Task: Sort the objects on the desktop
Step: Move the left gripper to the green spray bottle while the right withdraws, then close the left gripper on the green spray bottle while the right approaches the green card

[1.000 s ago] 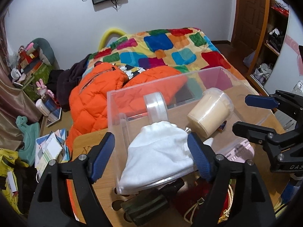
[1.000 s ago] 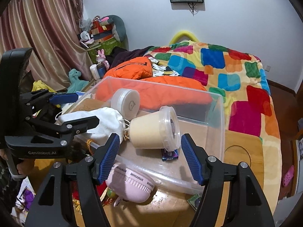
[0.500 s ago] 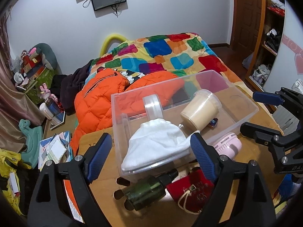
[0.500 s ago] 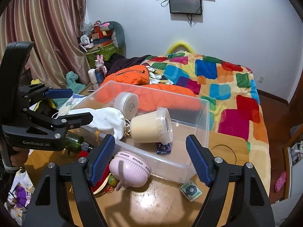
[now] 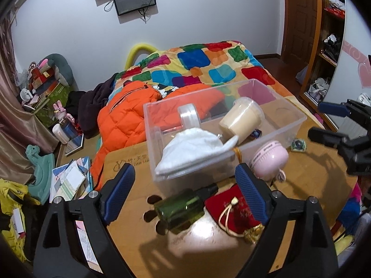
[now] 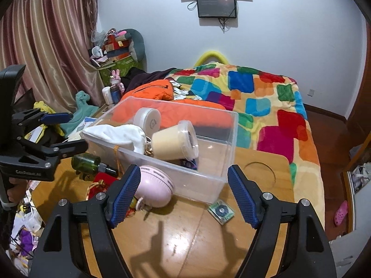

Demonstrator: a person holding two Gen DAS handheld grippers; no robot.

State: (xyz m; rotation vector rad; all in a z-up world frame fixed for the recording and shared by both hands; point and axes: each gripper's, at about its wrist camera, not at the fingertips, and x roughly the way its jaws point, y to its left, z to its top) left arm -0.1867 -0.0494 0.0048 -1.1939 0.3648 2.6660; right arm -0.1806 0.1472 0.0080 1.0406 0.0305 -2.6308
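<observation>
The green bottle (image 5: 179,209) lies on its side on the table (image 6: 185,238) and could roll if nudged; the red pouch (image 5: 234,210) beside it has a loose cord that might snag. The left gripper (image 5: 183,193) hovers above both, tilted down, jaws opening, empty. The right gripper (image 6: 183,194) (wide, empty) hangs near the pink fan (image 6: 154,190), outside the clear bin (image 6: 218,162).

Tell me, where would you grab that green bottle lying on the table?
Probably across the middle of the green bottle, coming down from above. It lies on its side on the table, so its round body offers two parallel sides, while its dark neck is thin and sits close against the clear bin. The left gripper, jaws opening and empty, hangs nearest.
</observation>
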